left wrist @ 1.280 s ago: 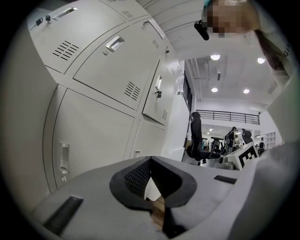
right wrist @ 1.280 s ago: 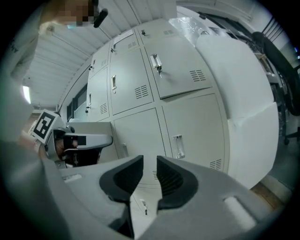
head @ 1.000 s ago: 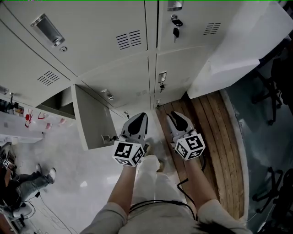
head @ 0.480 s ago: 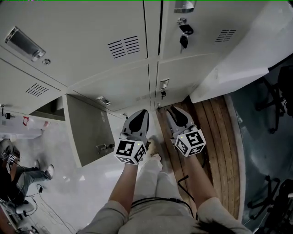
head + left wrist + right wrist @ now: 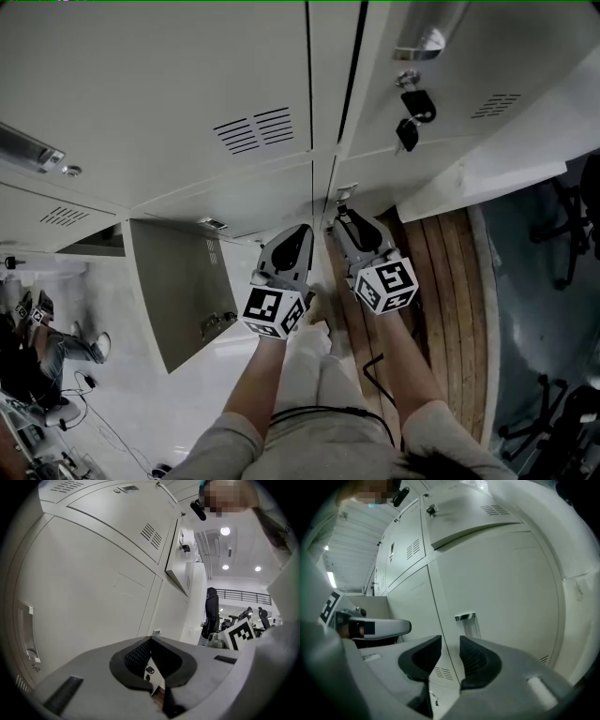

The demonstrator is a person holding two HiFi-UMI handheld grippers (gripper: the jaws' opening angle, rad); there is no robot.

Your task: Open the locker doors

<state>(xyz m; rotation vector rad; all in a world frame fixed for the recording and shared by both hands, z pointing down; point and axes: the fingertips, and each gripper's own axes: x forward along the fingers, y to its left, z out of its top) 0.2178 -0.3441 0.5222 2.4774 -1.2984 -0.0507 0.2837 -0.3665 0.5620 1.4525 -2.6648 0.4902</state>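
Now left tongs clenched empty; right tongs have just been opening, nothing between, facing locker door.

Pale glossy floor, wooden platform, perhaps chairs

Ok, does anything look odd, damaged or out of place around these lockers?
One lower locker door stands open at the left while the neighbouring doors are shut. Keys hang from the front of an upper right locker. No damage or spill shows.
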